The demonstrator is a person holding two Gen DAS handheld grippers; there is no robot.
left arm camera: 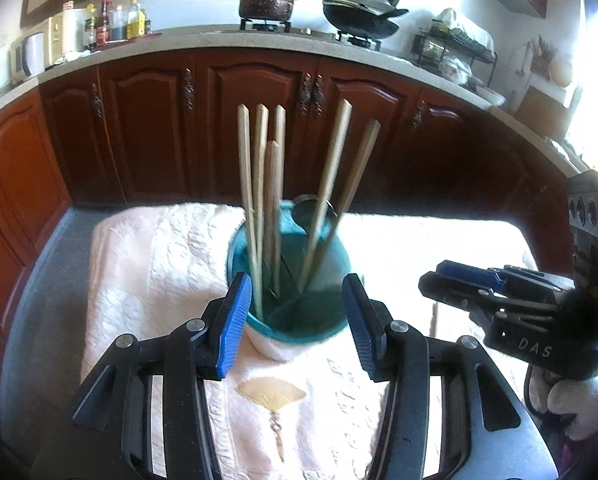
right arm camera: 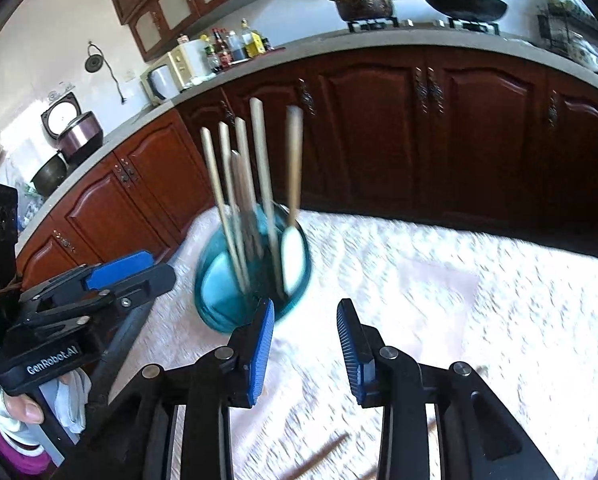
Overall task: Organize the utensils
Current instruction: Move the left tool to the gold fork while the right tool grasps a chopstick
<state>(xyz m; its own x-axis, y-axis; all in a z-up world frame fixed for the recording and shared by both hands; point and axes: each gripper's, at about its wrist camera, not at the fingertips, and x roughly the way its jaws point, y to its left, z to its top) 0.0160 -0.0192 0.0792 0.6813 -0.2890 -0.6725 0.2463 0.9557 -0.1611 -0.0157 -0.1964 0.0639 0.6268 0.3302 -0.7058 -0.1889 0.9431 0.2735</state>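
Observation:
A teal utensil holder stands on a white cloth, with several wooden chopsticks upright in it. My left gripper is open, its jaws on either side of the holder's near rim. My right gripper is open and empty, just right of and in front of the holder. The chopsticks are motion-blurred in the right wrist view. A dark chopstick lies on the cloth below the right gripper. The right gripper shows at the right of the left wrist view.
Dark wooden kitchen cabinets run behind the table under a counter with a pot, a wok, bottles and a dish rack. A fan motif is printed on the cloth. The left gripper shows at the left of the right wrist view.

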